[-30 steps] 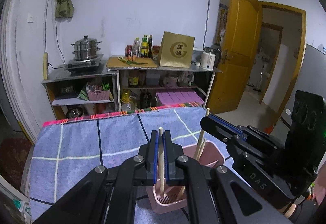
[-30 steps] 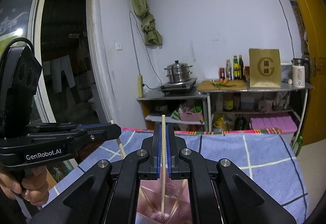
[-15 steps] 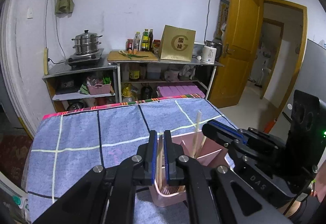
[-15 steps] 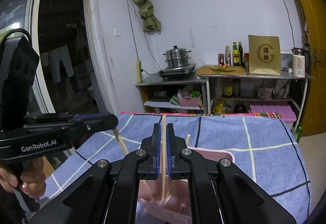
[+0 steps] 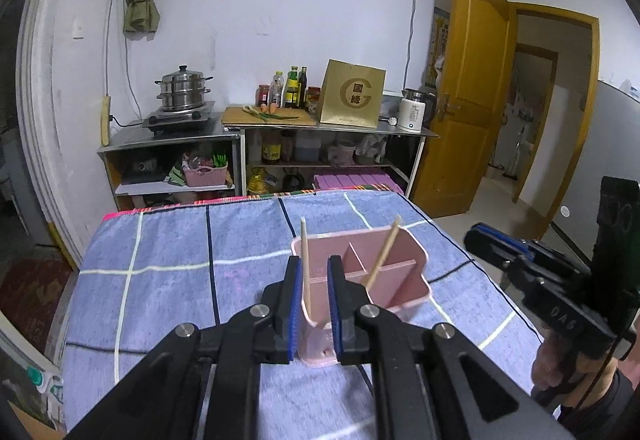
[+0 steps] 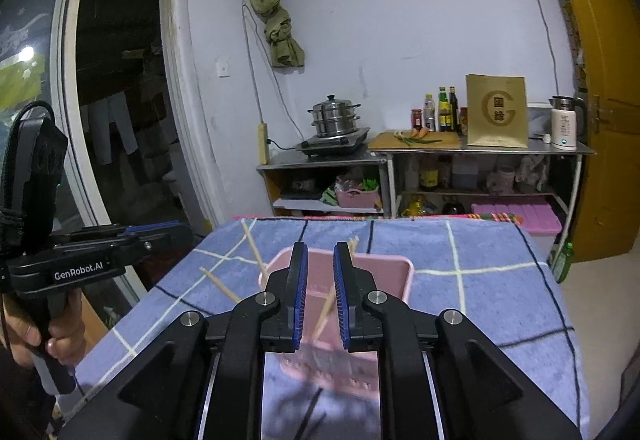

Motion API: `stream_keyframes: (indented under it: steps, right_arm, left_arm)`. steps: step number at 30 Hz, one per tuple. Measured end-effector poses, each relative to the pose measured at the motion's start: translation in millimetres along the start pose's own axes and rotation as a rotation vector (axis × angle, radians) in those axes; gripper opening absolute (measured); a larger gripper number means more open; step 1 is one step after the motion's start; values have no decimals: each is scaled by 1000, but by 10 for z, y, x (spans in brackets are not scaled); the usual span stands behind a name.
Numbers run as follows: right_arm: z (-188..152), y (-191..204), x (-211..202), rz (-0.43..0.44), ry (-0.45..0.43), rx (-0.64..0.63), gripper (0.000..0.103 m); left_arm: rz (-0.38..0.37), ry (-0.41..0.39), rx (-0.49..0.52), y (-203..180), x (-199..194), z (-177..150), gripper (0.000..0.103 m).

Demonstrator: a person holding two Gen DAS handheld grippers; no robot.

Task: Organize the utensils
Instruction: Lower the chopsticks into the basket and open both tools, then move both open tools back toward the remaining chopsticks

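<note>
A pink divided utensil holder [image 5: 400,276] stands on the blue checked tablecloth [image 5: 160,280]. My left gripper [image 5: 314,262] hovers at its near corner. Its jaws are opening, and a wooden chopstick [image 5: 304,240] stands loose between them in the holder. A second chopstick [image 5: 386,252] leans in another compartment. In the right wrist view my right gripper [image 6: 321,248] is over the holder [image 6: 394,264], jaws opening too. A slanted chopstick [image 6: 326,308] sits between its pads without being pressed. Two more chopsticks [image 6: 254,250] stick out to the left.
Each gripper shows in the other's view: the right gripper [image 5: 496,244] at the table's right side, the left gripper [image 6: 160,232] held by a hand [image 6: 24,332]. Metal shelves [image 5: 280,128] with a steamer pot [image 5: 183,90], bottles and a gold box line the back wall. A yellow door [image 5: 476,92] stands open.
Both grippers drew back from the holder and their jaws parted. The chopsticks they were gripping now stand loose in the holder, which looks farther off in both views.
</note>
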State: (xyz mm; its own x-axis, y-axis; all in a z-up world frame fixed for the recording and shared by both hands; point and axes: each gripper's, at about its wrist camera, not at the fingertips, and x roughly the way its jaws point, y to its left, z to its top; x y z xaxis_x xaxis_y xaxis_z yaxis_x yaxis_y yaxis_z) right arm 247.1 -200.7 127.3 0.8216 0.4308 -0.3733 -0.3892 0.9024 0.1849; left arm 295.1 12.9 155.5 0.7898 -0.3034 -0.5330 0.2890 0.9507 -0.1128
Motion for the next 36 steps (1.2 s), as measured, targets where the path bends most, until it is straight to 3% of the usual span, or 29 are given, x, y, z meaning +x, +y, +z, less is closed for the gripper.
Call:
stream_keyframes:
  steps: [15,26,33,36]
  right_arm:
    - [-683,55,-711,-14,66,8,13]
    - [-1044,-74,-803,-43,142,69,14]
    - [-1255,-116,-685,-47,215,79,14]
    - [-1312,-146,-593,-50,251,86,14]
  left_arm:
    - [-42,61,-8,-295,-453,-1024,12]
    - [-64,163,5,-479,-336,-1528,12]
    - [-60,252,5,-553,-45,-1710,13]
    - [-59,296,-4,-567,115,-1771,18]
